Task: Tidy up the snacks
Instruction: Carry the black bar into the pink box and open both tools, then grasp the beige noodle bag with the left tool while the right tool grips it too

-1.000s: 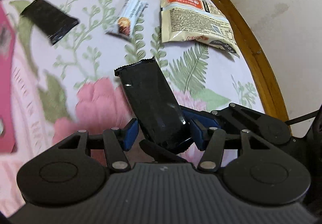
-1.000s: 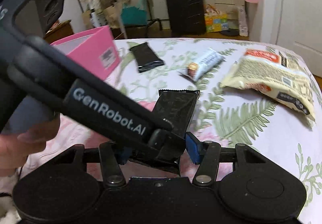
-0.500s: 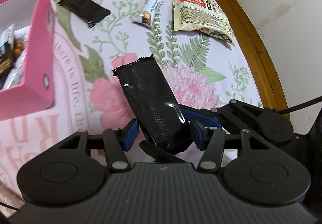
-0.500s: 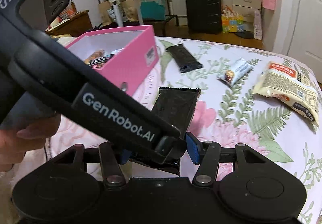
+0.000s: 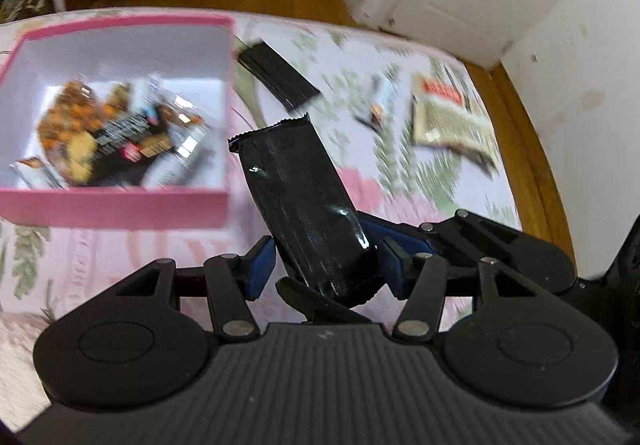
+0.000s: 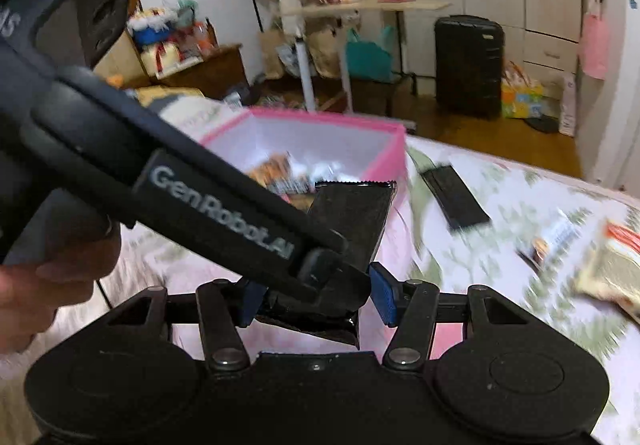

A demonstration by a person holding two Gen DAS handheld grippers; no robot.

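Observation:
A black snack packet [image 5: 296,189] stands tilted between the blue pads of my left gripper [image 5: 326,265], which is shut on its lower end. My right gripper [image 6: 316,297] is shut on that same lower end of the packet [image 6: 352,217], and its blue fingers [image 5: 404,241] reach in from the right in the left wrist view. The left gripper's body [image 6: 220,213] crosses the right wrist view and hides part of the grip. The packet hangs above the bed, just right of the open pink box [image 5: 120,205], which holds several snacks.
On the floral bedspread lie another black packet [image 5: 280,77], a small white bar [image 5: 380,101] and a beige bag [image 5: 448,117]. The bed's wooden edge [image 5: 532,165] and a white wall are to the right. A hand [image 6: 36,297] holds the left gripper.
Both grippers have risen and moved left toward the pink box with the black packet still between them. The box's inside has come into view. The grip looks unchanged.

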